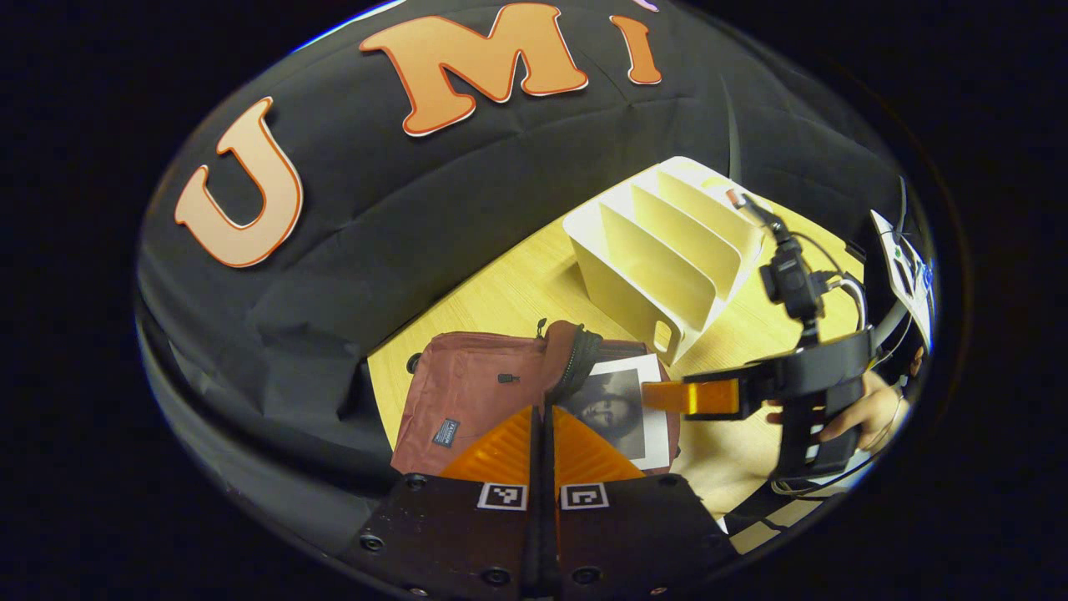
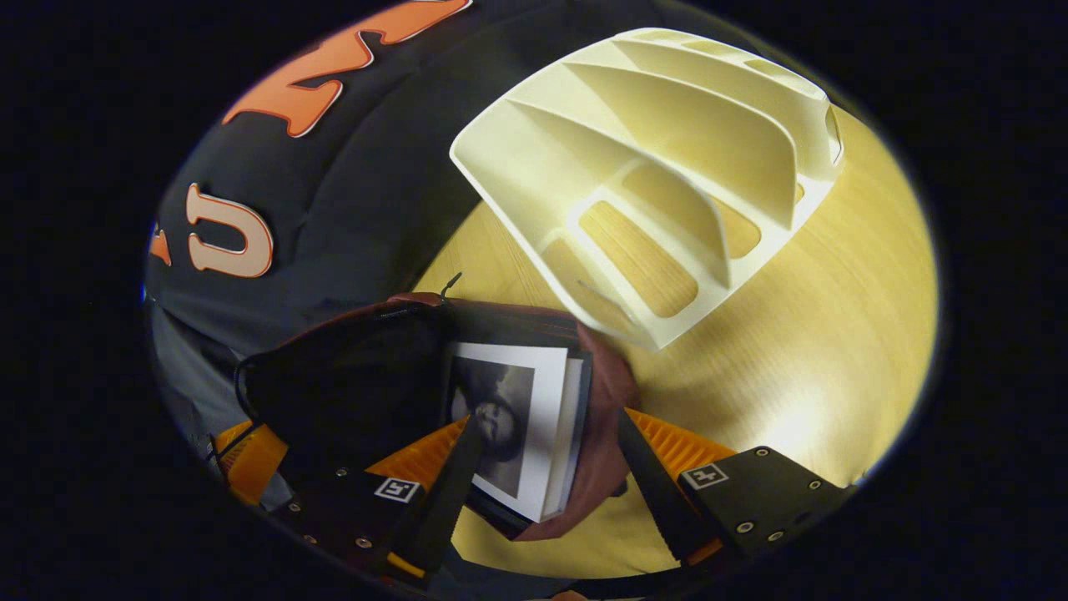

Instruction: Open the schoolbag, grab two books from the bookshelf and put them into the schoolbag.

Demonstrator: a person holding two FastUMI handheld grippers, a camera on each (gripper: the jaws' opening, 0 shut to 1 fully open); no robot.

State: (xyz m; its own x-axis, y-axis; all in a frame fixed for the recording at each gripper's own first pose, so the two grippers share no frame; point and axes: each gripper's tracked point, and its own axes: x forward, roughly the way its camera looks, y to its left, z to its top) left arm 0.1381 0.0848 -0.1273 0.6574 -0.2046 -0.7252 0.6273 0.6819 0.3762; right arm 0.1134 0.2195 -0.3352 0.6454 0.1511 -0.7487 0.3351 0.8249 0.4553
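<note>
Jaws of the right gripper (image 2: 546,467) stand apart, with the book (image 2: 517,426) lying between them, half inside the mouth of the schoolbag (image 2: 609,467); whether either finger touches the book I cannot tell. Jaws of the left gripper (image 1: 542,446) are pressed together above the schoolbag (image 1: 476,392), with nothing visible between them. That bag lies on the tabletop (image 1: 501,300), just beside the pale bookshelf (image 1: 667,259), whose slots look bare. A hand (image 1: 859,417) holds the right gripper (image 1: 692,396) over the book (image 1: 626,409).
</note>
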